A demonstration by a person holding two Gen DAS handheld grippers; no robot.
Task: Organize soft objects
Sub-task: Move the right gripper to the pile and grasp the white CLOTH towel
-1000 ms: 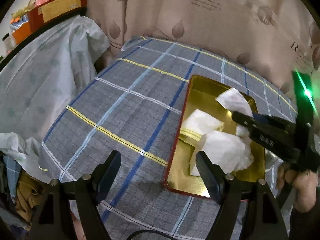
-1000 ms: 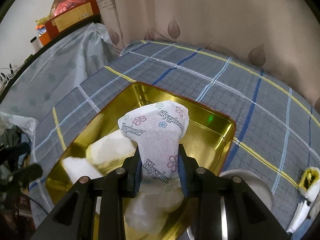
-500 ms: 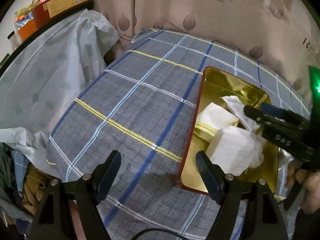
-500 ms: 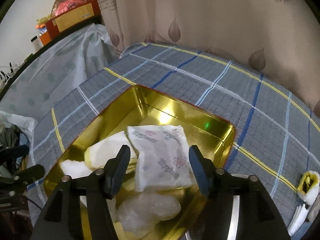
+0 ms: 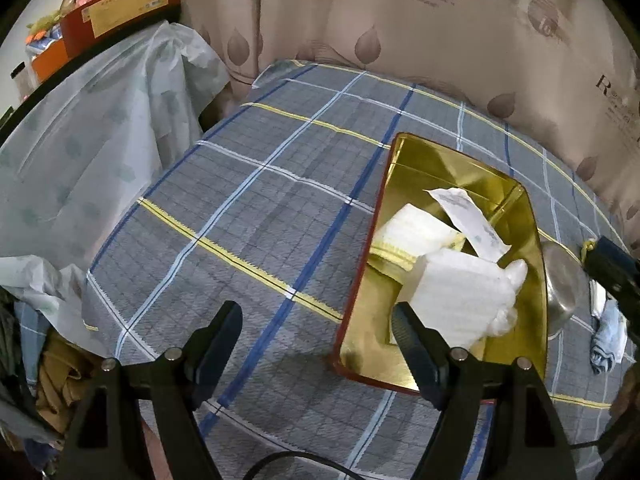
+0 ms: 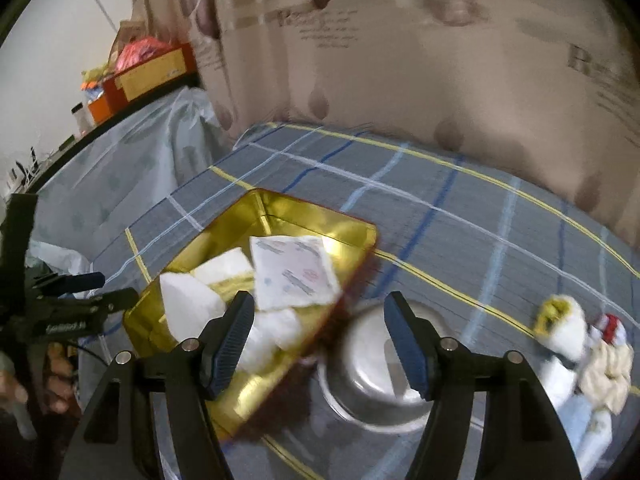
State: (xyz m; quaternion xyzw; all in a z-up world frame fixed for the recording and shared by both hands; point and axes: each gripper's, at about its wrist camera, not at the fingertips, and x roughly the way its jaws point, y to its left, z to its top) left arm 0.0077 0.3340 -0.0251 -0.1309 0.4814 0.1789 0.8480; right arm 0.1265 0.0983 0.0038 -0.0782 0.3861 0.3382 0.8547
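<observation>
A gold tin tray (image 5: 424,164) (image 6: 280,212) with a red rim lies on the plaid cloth. It holds a flat printed pack (image 5: 468,224) (image 6: 292,272), white foam pieces (image 5: 452,292) (image 6: 188,300) and a clear bag. My left gripper (image 5: 316,340) is open and empty, low at the tray's near left corner. My right gripper (image 6: 320,332) is open and empty, above the gap between tray and a steel bowl (image 6: 376,380) (image 5: 560,280). Soft items (image 6: 564,328) lie in a pile at the right, and a blue cloth (image 5: 608,336) shows in the left wrist view.
A plastic-covered shelf (image 5: 80,128) with red and orange boxes (image 5: 116,4) stands at the left. A patterned curtain (image 5: 440,32) hangs behind the table. Clothes (image 5: 52,380) hang off the table's left front corner.
My right gripper let go of the printed pack into the tray, opened, and pulled back to the right toward the bowl. The left gripper stayed open and shifted slightly.
</observation>
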